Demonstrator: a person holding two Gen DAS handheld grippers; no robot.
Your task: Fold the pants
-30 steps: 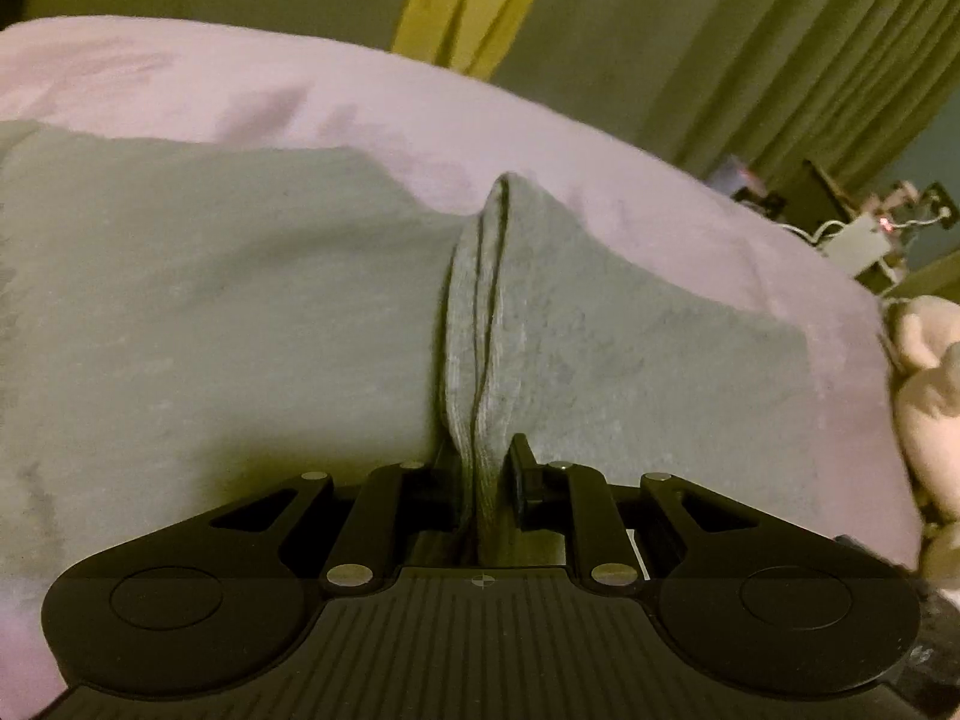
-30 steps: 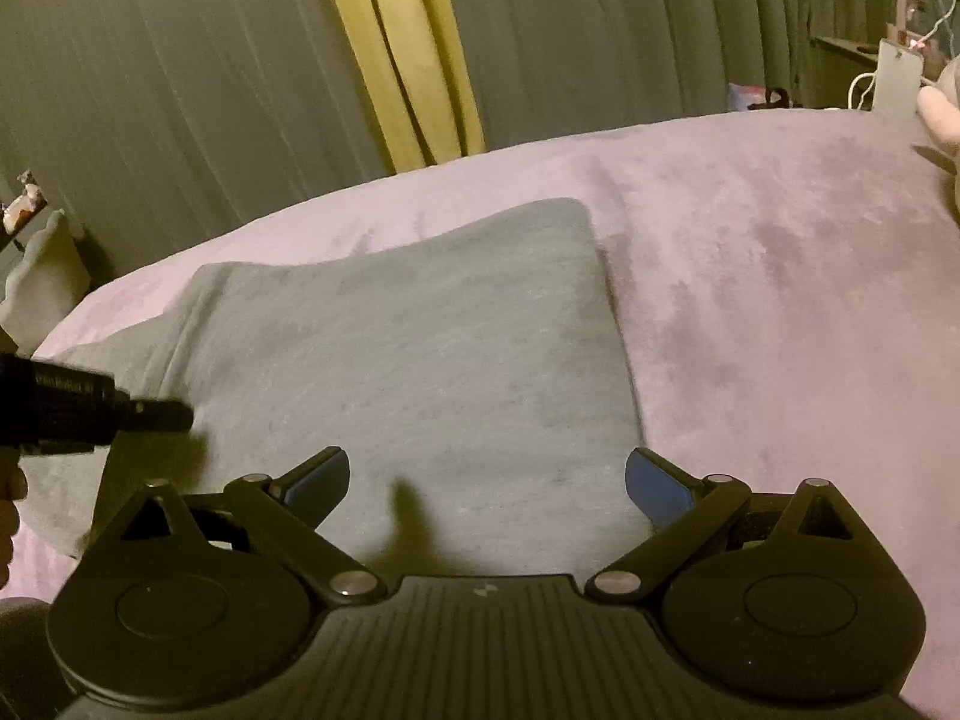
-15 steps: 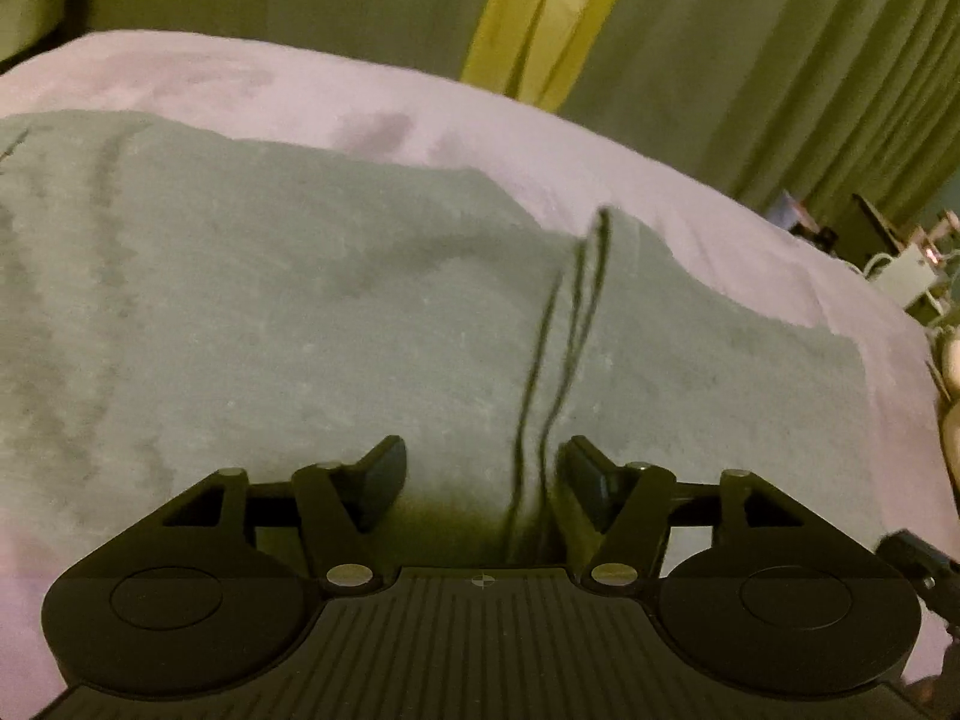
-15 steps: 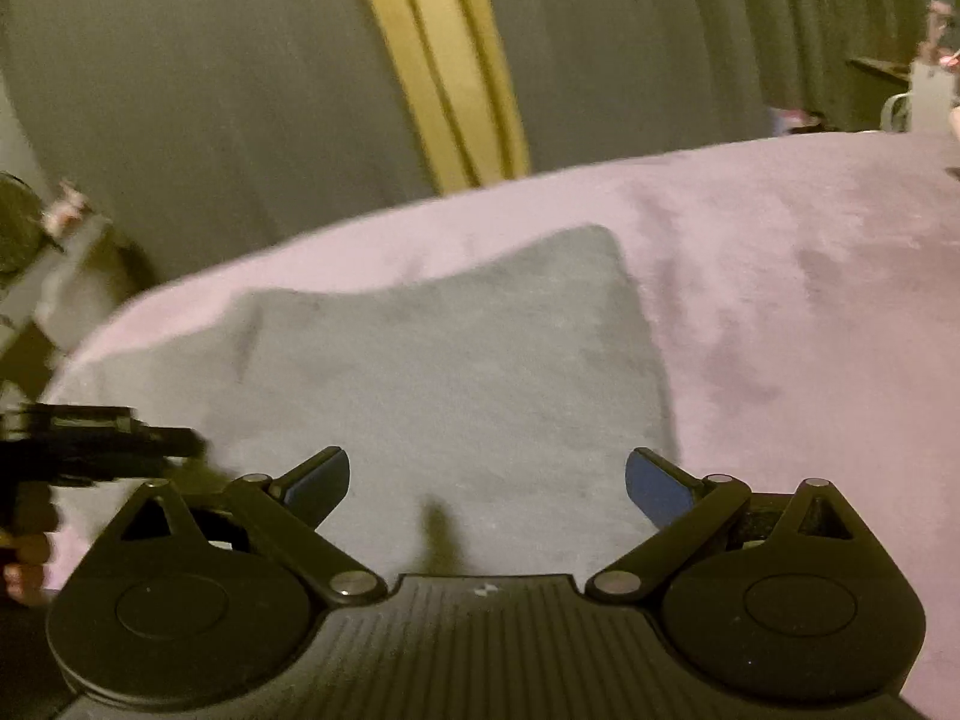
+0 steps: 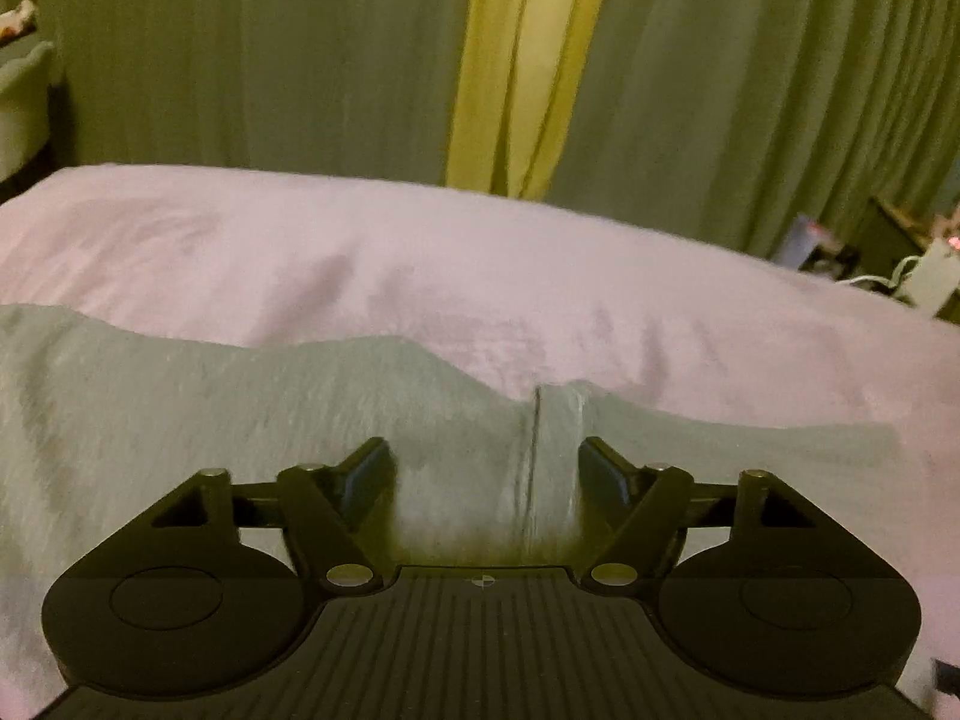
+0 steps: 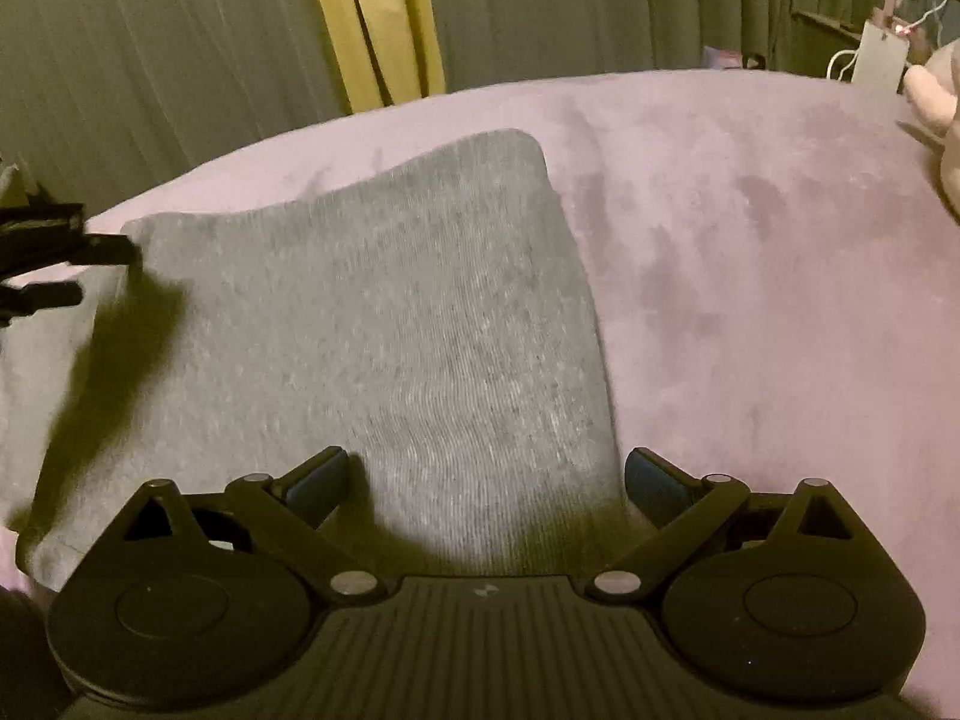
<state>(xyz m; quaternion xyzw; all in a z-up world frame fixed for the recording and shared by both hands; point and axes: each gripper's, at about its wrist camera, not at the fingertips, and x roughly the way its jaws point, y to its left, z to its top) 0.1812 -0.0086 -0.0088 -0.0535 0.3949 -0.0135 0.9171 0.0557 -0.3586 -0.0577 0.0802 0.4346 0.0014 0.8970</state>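
Grey pants point(image 6: 384, 324) lie folded flat on a pink bedspread point(image 6: 750, 276). In the left wrist view the same pants point(image 5: 210, 420) spread across the lower half, with a seam ridge point(image 5: 540, 456) standing up between my fingers. My left gripper point(image 5: 485, 471) hovers over that ridge; its jaws are opening and the pads are clear of the cloth. My right gripper point(image 6: 487, 477) is open above the pants' near right edge, holding nothing. The left gripper's fingertips point(image 6: 102, 249) show at the left edge of the right wrist view.
Green curtains point(image 5: 240, 60) with a yellow strip point(image 5: 516, 60) hang behind the bed. A plush toy point(image 6: 936, 114) lies at the bed's right edge. A white charger and cables point(image 6: 876, 60) sit on furniture at the far right.
My left gripper let go of the pinched seam fold, opened wide and drew back; the fold has dropped lower. The right gripper stayed open and barely moved.
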